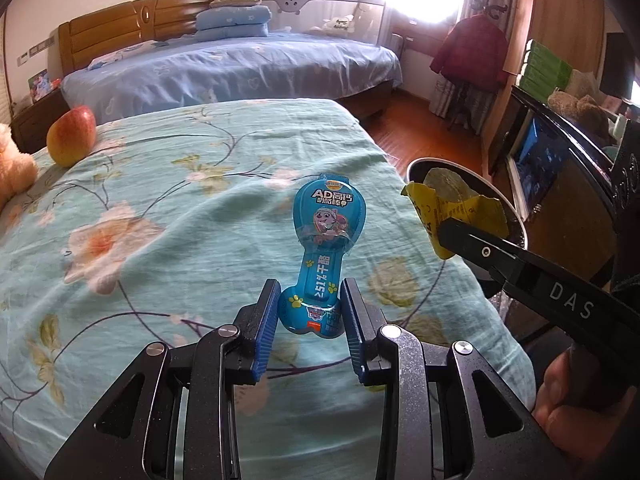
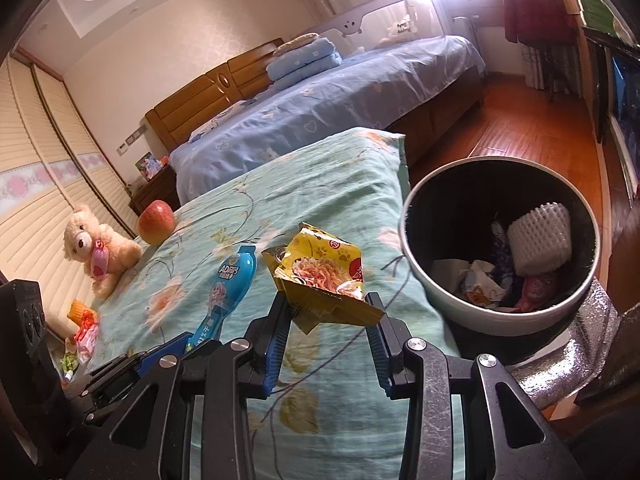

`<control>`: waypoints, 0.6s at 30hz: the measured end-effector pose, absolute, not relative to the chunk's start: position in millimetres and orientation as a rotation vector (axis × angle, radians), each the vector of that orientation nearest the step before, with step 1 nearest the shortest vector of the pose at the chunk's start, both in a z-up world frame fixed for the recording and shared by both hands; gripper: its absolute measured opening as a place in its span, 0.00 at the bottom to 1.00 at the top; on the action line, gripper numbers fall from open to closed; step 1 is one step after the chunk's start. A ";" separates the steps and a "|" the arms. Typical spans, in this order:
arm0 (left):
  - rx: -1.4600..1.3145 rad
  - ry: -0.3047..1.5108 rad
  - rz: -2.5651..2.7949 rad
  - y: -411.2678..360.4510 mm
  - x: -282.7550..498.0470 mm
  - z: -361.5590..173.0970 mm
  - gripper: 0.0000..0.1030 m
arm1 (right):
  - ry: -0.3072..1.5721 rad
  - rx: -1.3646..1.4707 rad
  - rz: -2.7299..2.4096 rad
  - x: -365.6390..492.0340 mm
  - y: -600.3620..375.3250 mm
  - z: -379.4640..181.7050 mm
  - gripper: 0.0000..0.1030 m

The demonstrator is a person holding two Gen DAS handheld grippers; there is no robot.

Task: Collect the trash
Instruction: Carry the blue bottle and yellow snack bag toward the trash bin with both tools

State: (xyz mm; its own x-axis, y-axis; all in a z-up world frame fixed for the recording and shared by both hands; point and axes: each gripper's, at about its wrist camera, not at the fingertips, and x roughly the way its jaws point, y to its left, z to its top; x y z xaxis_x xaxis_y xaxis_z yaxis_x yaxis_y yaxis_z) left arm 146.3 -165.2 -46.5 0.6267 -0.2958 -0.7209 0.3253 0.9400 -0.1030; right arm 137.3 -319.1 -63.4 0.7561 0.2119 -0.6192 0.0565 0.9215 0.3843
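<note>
My left gripper (image 1: 308, 304) is shut on the lower end of a blue cheese-stick wrapper (image 1: 322, 248) and holds it just above the green floral bedspread (image 1: 160, 200). The wrapper also shows in the right wrist view (image 2: 230, 284). My right gripper (image 2: 328, 312) is shut on a torn yellow snack packet (image 2: 324, 276), held above the bed edge, left of the round trash bin (image 2: 496, 320). In the left wrist view the packet (image 1: 452, 212) hangs in front of the bin (image 1: 516, 220).
The bin holds white foam netting (image 2: 540, 240) and several scraps. An apple (image 1: 71, 136) and a teddy bear (image 2: 96, 244) lie at the bed's far left. Small wrappers (image 2: 82, 324) lie beside the bed. A blue bed (image 1: 240, 68) stands behind; a dark cabinet (image 1: 560, 152) is right.
</note>
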 end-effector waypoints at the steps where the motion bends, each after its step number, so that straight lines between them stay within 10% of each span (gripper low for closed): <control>1: 0.041 0.820 -0.361 -167.3 146.2 -46.5 0.29 | 0.712 0.399 0.083 136.9 -321.3 -63.4 0.37; 18: 0.084 0.819 -0.452 -209.2 145.6 -44.2 0.29 | 0.713 0.407 0.012 130.5 -352.8 -65.7 0.37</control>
